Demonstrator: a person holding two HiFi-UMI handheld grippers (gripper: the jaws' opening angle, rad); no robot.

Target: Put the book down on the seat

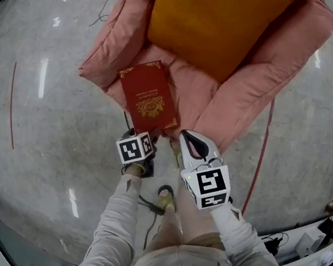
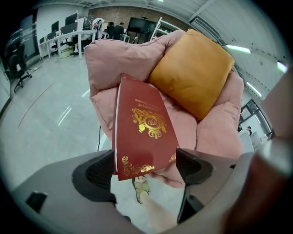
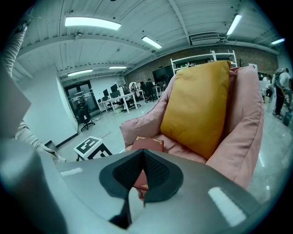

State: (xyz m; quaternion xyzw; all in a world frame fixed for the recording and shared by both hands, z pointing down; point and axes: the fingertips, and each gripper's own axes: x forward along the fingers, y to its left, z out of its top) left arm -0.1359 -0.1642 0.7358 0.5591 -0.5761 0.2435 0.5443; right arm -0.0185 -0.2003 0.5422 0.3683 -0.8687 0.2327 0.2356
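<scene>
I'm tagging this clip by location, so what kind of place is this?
Probably an open-plan office or lab: rows of computer desks, strip lights on a bare ceiling, and a shelving rack.

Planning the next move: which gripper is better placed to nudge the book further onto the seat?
Probably left: the left gripper has open jaws flanking the book; the right gripper, jaws together, is beside it.

Orange cushion (image 1: 215, 24) fills back of seat (image 1: 192, 86), red book (image 1: 149, 98) covers front part, padded armrests (image 1: 277, 65) wall both sides, way in from front only, floor (image 1: 36, 127) open all round, thin cable (image 1: 105, 7) beside one armrest.
</scene>
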